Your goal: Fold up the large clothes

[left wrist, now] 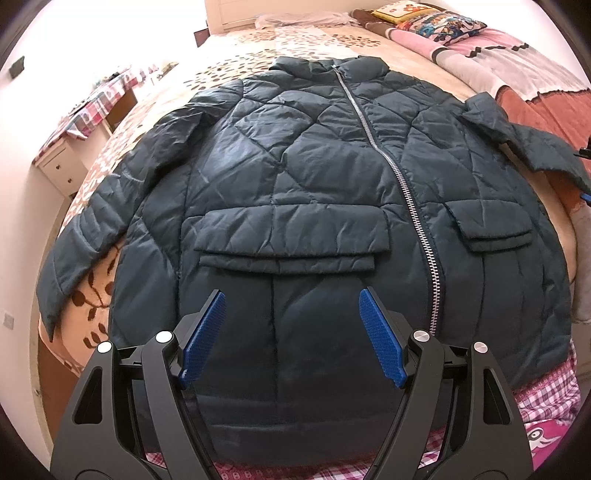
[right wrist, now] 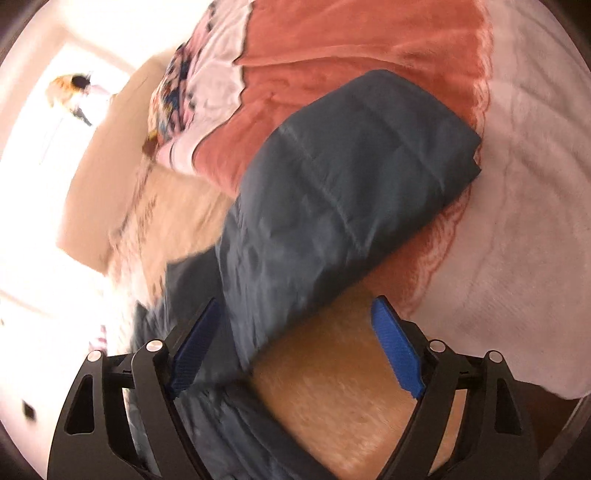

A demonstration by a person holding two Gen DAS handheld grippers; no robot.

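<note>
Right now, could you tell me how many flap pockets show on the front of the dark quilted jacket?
2: a wide flap pocket left of the silver zipper, a smaller flap pocket right of it. Others may be hidden.

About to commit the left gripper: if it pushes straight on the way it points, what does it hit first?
Most likely the jacket itself, on the lower front panel below the pocket flap; the left gripper is open, nothing between.

Home bedroom, patterned bedspread (left wrist: 236, 59), pillows (left wrist: 439, 22), white bedside drawers (left wrist: 61, 171)

Jacket (left wrist: 295, 177) lies flat on bed (left wrist: 258, 40), pillows (left wrist: 436, 22) seemingly behind
</note>
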